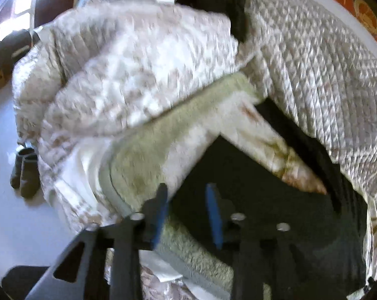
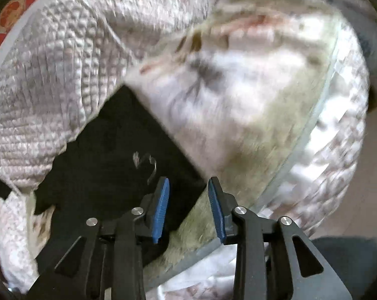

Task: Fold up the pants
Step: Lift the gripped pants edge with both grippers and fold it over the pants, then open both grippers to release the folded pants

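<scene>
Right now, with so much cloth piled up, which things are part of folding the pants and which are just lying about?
Part of the job:
- black pants
- left gripper, open above them
- right gripper, open at their edge

Just lying about:
- quilted white blanket
- fuzzy green-and-white blanket
- dark socks on the floor

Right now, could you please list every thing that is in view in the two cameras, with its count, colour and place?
pants: one, black, lying on the bed, directly ahead of both grippers
quilt: one, cream quilted, bunched around the pants
fleece blanket: one, pale green with a white printed side, beside the pants
socks: two, dark grey, on the white floor, left edge of the left view
rug: one, red and orange, upper left corner of the right view
left gripper: blue pads, open, empty
right gripper: blue pads, open, empty
</scene>
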{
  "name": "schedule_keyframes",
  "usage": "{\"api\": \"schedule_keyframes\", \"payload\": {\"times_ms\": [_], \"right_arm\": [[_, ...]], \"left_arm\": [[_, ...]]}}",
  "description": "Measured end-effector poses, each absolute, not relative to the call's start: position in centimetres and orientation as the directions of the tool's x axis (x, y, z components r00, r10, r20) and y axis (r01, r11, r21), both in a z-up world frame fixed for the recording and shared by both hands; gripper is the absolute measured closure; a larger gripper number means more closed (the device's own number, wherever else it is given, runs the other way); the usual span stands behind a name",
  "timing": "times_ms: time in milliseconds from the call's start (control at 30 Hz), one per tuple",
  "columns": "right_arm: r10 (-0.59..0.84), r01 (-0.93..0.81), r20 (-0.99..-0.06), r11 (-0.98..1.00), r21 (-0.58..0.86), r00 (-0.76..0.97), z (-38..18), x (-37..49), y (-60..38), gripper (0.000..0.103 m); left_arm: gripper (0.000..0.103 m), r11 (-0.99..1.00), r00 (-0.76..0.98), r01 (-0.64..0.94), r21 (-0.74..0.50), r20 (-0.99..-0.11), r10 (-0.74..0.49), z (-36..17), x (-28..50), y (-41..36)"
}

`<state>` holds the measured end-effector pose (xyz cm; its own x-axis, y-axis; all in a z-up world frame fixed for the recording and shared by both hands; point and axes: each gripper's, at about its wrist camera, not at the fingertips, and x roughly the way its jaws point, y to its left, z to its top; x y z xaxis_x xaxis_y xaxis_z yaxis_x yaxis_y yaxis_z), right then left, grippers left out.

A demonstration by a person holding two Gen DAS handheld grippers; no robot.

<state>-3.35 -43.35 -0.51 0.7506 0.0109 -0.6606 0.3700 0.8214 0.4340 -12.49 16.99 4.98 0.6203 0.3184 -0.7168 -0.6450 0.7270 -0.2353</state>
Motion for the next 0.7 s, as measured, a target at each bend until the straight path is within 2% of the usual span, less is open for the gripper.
{"api": "schedule_keyframes", "payload": {"times_ms": [67, 133, 267, 367, 433, 533, 667, 700], "right_arm": [[0.038, 0.275, -0.616, 0.872, 0.406, 0.787, 0.9, -3.0, -42.0, 0.068], [0.114, 0.141, -0.603, 0.923, 0.358, 0.789, 1.3, -2.1, -39.5, 0.068], [0.274, -0.113, -0.663, 0.954, 0.277, 0.697, -0.3, -0.3, -33.8, 0.068], [0.332, -0.229, -0.719, 0.943, 0.241, 0.61, -2.2, 0.5, -30.9, 0.068], [0.305, -0.275, -0.777, 0.945, 0.176, 0.551, -3.8, 0.9, -29.5, 0.068], [0.27, -0.313, -0.774, 0.945, 0.098, 0.573, -3.6, 0.1, -28.6, 0.064], [0.292, -0.337, -0.75, 0.936, 0.098, 0.593, -2.7, 0.0, -28.0, 0.061], [0.301, -0.343, -0.741, 0.934, 0.101, 0.6, -2.4, 0.0, -27.8, 0.057]], "left_arm": [[0.059, 0.747, 0.65, -0.621, -0.239, -0.689, 0.32, 6.1, -12.1, 16.4], [0.054, 0.789, 0.688, -0.558, -0.259, -0.676, 0.265, 6.5, -11.0, 15.3], [0.054, 0.883, 0.693, -0.386, -0.268, -0.716, 0.086, 5.0, -7.7, 12.2], [0.054, 0.907, 0.636, -0.312, -0.284, -0.772, -0.023, 2.6, -6.3, 10.2], [0.054, 0.924, 0.608, -0.287, -0.254, -0.793, -0.029, 1.1, -6.1, 9.0], [0.054, 0.955, 0.61, -0.254, -0.154, -0.792, 0.035, 0.7, -6.2, 7.7], [0.054, 0.955, 0.611, -0.265, -0.132, -0.79, 0.061, 1.3, -5.5, 8.0], [0.054, 0.952, 0.609, -0.278, -0.127, -0.79, 0.073, 1.6, -5.1, 8.4]]}}
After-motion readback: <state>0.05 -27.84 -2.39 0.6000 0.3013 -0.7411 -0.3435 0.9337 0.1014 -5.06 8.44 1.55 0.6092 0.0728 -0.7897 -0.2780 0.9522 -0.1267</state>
